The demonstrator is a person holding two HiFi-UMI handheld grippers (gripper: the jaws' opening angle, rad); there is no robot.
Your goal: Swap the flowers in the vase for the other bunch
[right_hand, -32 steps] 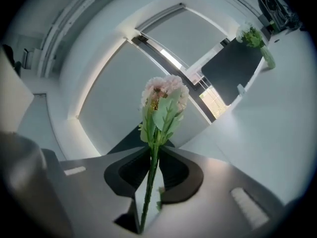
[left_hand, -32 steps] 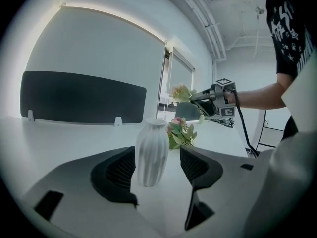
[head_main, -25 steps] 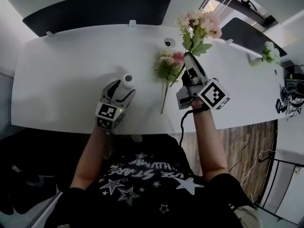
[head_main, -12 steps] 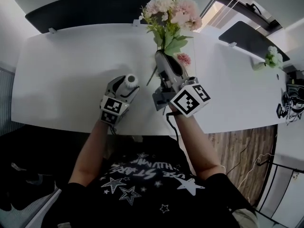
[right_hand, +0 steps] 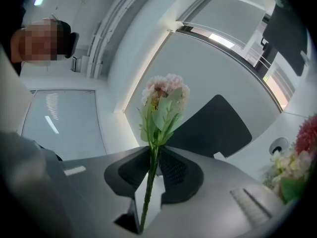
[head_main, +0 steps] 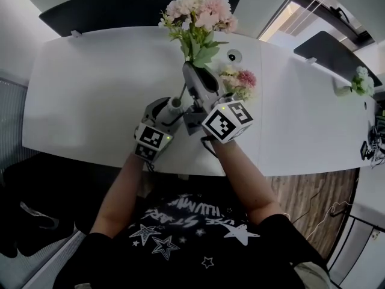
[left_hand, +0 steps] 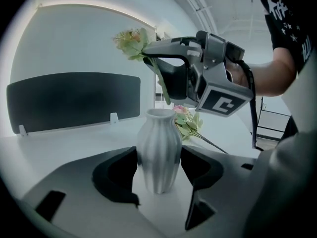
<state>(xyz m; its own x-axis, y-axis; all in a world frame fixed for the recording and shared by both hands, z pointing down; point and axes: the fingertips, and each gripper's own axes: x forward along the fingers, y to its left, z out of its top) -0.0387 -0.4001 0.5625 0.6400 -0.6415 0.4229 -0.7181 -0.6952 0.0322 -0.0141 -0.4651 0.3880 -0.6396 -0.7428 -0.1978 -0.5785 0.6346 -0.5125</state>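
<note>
Right claw point(right_hand: 154, 155) is pinching the pink bunch point(head_main: 198, 14) by its stems, aligning them just above the vase point(left_hand: 158, 143). Left claw point(head_main: 170, 110) is clamping this vase upright on the worktop point(head_main: 90, 89), steadying it for insertion. Other bunch point(head_main: 239, 80) is lying nearby.

Head view: from above the person, facing steeply down onto the desk point(head_main: 90, 101) from close range. Left gripper view: low over the desk, close behind its jaws, facing the vase point(left_hand: 158, 150) and the right gripper point(left_hand: 157, 66). Right gripper view: along its jaws, tilted upward. All three share the held bunch point(right_hand: 161, 105).
</note>
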